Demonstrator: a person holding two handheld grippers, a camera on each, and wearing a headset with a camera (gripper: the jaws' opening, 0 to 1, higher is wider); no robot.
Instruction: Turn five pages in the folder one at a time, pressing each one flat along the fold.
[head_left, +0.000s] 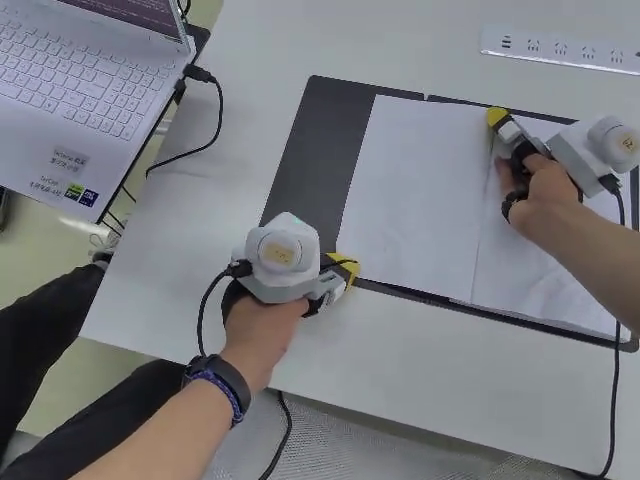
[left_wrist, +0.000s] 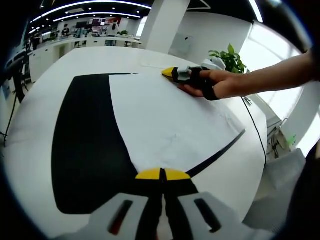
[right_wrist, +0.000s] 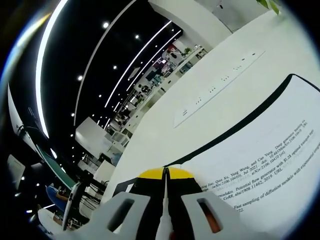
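Folder (head_left: 320, 150): closed R gripper (head_left: 497, 119), prob. touching

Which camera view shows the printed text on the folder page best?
The right gripper view: the printed text sits close to the lens, large enough to read words. In the head view the pages look plain white, and in the left gripper view the sheet carries just faint grey marks.
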